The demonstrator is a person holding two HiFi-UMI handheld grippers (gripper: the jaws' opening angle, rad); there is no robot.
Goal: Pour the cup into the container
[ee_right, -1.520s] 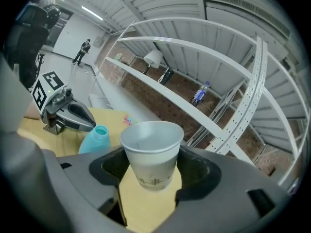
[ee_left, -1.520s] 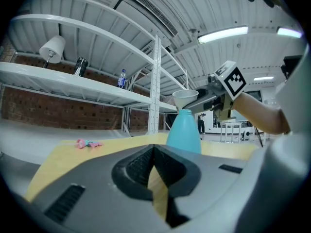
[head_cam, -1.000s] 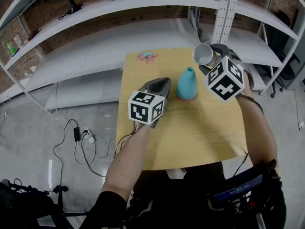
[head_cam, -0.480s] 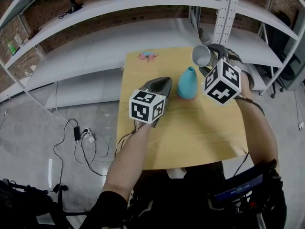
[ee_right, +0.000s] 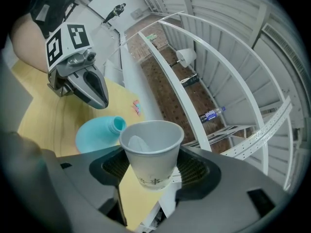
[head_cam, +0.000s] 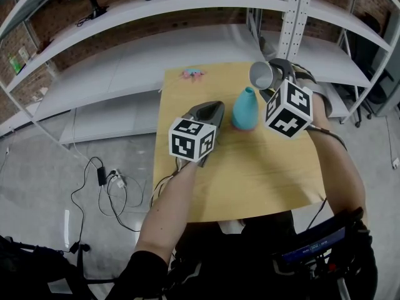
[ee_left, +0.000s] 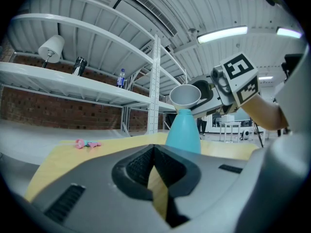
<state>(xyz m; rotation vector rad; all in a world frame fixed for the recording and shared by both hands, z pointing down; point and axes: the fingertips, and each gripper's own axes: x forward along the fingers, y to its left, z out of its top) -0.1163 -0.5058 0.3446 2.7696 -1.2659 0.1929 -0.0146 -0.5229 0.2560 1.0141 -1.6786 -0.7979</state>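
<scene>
gripping a white paper cup (ee_right: 151, 152) between its jaws, the right gripper (head_cam: 273, 79) holds it tilted over the narrow mouth of the teal bottle-shaped container (head_cam: 244, 110), which stands toward the far side of the yellow wooden counter (head_cam: 250, 167). the left gripper (head_cam: 214, 109), jaws pressed together on nothing, is just left of the container.

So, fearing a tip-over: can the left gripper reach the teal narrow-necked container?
Probably yes: only bare yellow tabletop lies between the left gripper and the teal narrow-necked container; its shut fingers must open.
</scene>
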